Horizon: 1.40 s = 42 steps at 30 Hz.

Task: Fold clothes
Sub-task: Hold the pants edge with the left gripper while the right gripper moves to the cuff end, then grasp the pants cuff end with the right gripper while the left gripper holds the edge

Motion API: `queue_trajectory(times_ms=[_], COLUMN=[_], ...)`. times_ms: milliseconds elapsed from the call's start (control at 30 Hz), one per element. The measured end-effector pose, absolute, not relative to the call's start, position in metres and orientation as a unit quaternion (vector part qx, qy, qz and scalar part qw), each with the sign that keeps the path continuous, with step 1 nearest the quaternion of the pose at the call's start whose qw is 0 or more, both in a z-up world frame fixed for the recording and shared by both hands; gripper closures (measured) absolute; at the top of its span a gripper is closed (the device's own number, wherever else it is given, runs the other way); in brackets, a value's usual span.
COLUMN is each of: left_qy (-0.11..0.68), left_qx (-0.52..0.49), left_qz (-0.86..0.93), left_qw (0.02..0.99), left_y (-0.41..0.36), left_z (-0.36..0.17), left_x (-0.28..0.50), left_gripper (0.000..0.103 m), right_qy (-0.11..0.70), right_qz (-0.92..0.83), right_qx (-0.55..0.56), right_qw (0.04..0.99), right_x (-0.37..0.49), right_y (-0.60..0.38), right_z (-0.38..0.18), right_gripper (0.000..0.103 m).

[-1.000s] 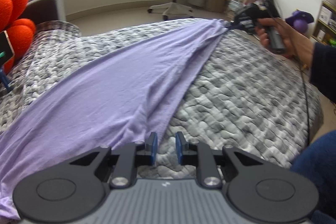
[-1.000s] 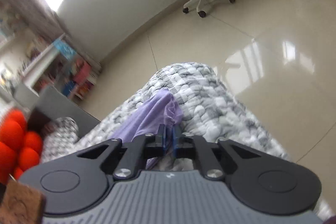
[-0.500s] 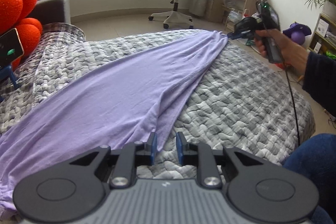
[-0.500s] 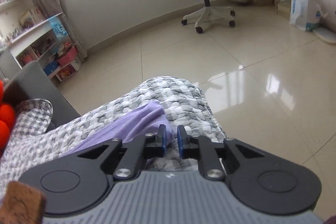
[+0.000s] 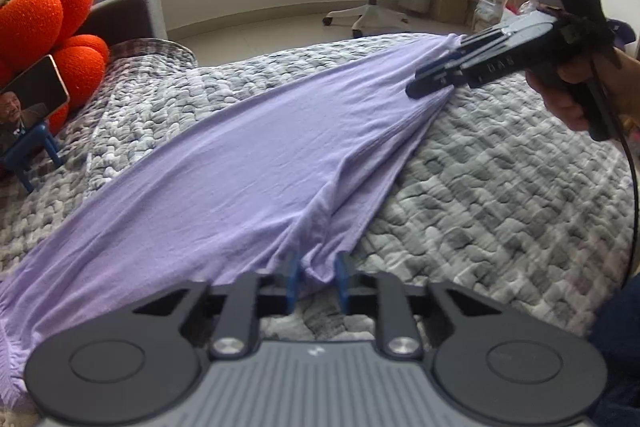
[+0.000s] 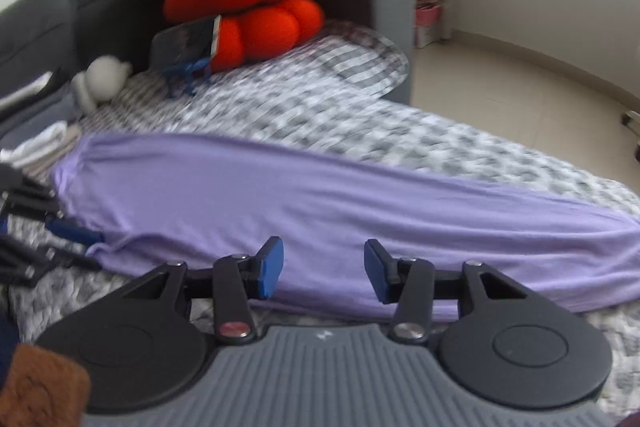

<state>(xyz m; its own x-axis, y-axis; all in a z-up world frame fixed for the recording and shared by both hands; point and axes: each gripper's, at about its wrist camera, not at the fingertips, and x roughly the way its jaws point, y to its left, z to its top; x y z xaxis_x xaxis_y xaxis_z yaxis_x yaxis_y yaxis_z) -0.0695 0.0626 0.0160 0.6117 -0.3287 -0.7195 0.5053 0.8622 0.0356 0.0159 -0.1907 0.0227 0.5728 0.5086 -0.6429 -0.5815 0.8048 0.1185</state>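
garment: a lilac knit garment (image 5: pixel 240 163) lies stretched in a long band across the grey-and-white quilted bed cover (image 5: pixel 500 187), one end bunched at the near edge, the other end reaching the far corner of the bed.
left gripper: the left gripper (image 5: pixel 318 281) is closing; a gathered fold of the lilac cloth sits between its blue pads (image 5: pixel 294 279) and looks pinched there.
right gripper: the right gripper (image 6: pixel 324 273) is opening, its pads spread wide with nothing between them; it hovers just above the long edge of the garment. in the left wrist view the right gripper (image 5: pixel 430 81) sits over the far end of the cloth, held by a hand (image 5: pixel 576 95).
step in hand: judged from this, the garment has been pulled out flat and straight, the far end is let go, and the right side is being set up for a fresh hold.
next move calls for: lower the spread right pads onto the cloth edge, gather both layers without catching the quilt, close, and carry that end over while the left hold anchors the near end.
nearby: an orange cushion (image 6: pixel 256 3) and a phone on a blue stand (image 5: pixel 28 107) sit at the bed's head, well apart from the cloth.
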Motion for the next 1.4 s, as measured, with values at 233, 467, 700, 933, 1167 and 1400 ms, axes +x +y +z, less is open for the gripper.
queue_trajectory(times_ms=[233,467,700,933,1167,1400], left_qy=[0.372,0.365,0.372,0.398,0.403,0.394], left_qx=[0.112,0.072,0.05,0.07,0.056,0.053], left_qz=[-0.236,-0.244,-0.234,-0.239,-0.241,-0.239], left_qw=[0.891,0.895,0.897,0.883,0.881,0.886], left_y=[0.073,0.091,0.087,0.075,0.081,0.08], left_z=[0.021,0.037,0.036,0.015,0.014,0.012], left_x=[-0.088,-0.091,-0.072,-0.07,-0.067,-0.066], left_gripper=[0.101,0.1,0.093,0.088,0.088,0.087], right_qy=[0.35,0.321,0.367,0.335,0.342,0.332], right_qz=[0.332,0.378,0.413,0.333,0.193,0.225], right_qx=[-0.095,-0.063,-0.089,-0.067,-0.073,-0.141], right_qw=[0.87,0.866,0.829,0.879,0.917,0.905], right_x=[0.0,-0.009,-0.016,0.012,0.096,0.111], right_y=[-0.181,-0.172,-0.135,-0.173,-0.236,-0.233], right_z=[0.011,0.028,0.011,0.034,0.02,0.007], right_gripper=[0.07,0.065,0.064,0.057,0.055,0.077])
